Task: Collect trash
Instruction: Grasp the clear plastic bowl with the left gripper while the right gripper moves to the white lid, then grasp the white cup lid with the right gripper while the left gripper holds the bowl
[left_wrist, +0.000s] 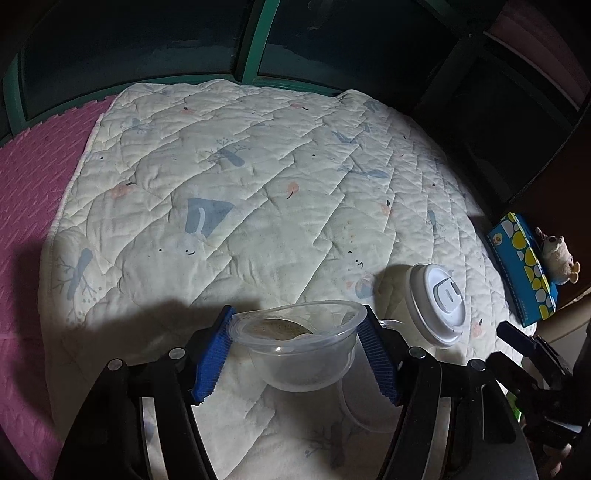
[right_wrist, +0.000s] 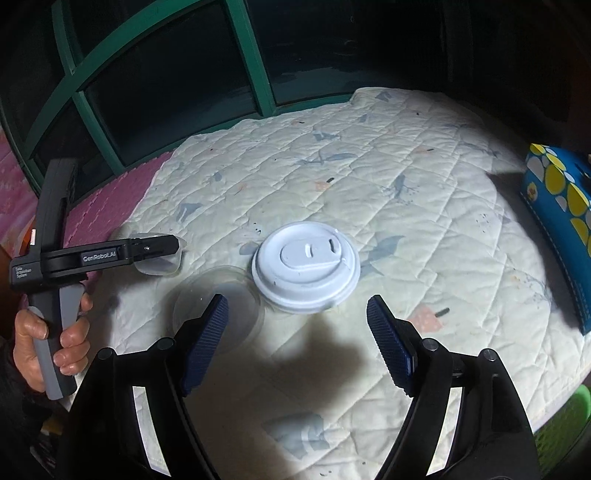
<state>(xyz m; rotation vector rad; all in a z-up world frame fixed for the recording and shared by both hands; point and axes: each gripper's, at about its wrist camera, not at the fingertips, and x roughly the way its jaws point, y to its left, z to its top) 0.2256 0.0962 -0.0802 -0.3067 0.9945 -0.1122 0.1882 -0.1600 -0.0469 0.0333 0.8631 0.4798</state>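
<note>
While the left gripper (left_wrist: 297, 338) clamps a clear plastic cup (left_wrist: 298, 354) between its blue ribbed pads (left_wrist: 212, 360), with both pads pressed against the cup's rim and upper wall, the right gripper (right_wrist: 297, 341) hangs with its jaws spread apart and nothing between them. The clear plastic cup is a small, shallow, translucent tub with a rolled rim; it is tilted, its mouth toward the far side, and a thin brownish-green residue lies inside, along with what looks like a crumpled clear scrap, though this cannot be made out for certain. It sits low over the quilted blanket (left_wrist: 258, 184), whether touching it or just above cannot be told. Just to its right stands a white paper cup (left_wrist: 436, 306), upright, closed by a white sip lid with a raised grey tab; its contents are hidden by the lid. In the right wrist view that same lid faces the camera just beyond the open jaws, and a flat clear plastic lid (right_wrist: 218, 314) lies on the blanket touching the paper cup's left side, partly behind the right gripper's left pad. A hand (right_wrist: 48, 336) grips the left gripper's handle at the left edge. A blue tissue box (left_wrist: 524, 266) with yellow and white spots lies at the blanket's right edge, a small plush toy (left_wrist: 557, 254) against it.
</note>
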